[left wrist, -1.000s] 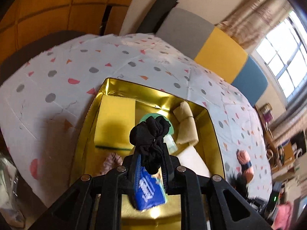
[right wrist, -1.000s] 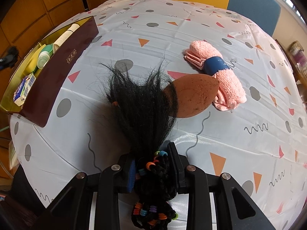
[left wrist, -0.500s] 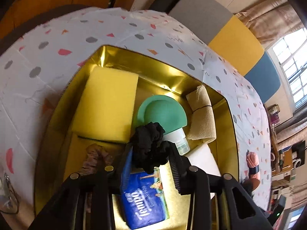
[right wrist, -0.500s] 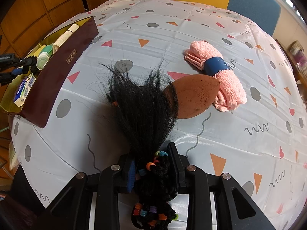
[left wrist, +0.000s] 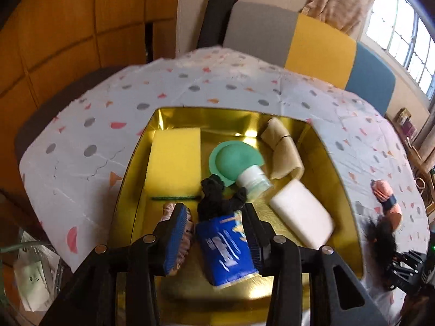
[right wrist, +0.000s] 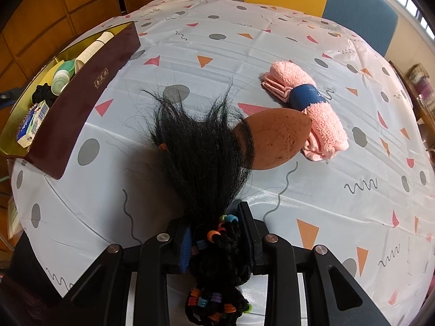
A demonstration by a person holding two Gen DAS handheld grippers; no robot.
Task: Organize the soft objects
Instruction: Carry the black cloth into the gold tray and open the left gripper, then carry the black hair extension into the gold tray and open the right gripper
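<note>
Scrunchie (left wrist: 217, 199), black and soft, lies in the gold box (left wrist: 326, 163). It rests on top of a blue tissue pack (left wrist: 227, 247), next to a green bottle (left wrist: 239, 163). The left gripper (left wrist: 217, 233) hangs over it. Its jaws have just been opening and now stand apart. The scrunchie sits between them, but the pads do not press on it. A yellow sponge (left wrist: 174, 160), a tan roll (left wrist: 282, 149) and a white block (left wrist: 301, 214) are in the box too. The box sits on the bench (left wrist: 81, 141), which has a spotted cloth.

The right gripper (right wrist: 217, 244) has its jaws closed on a black hair piece (right wrist: 201, 157) with bright beads. The loose hair fans out over the cloth. Just past it lies a brown sponge (right wrist: 274, 138), touching a pink towel (right wrist: 320, 125) with a blue band. From this side the box (right wrist: 81, 95) is at the far left of the bench (right wrist: 272, 54).
</note>
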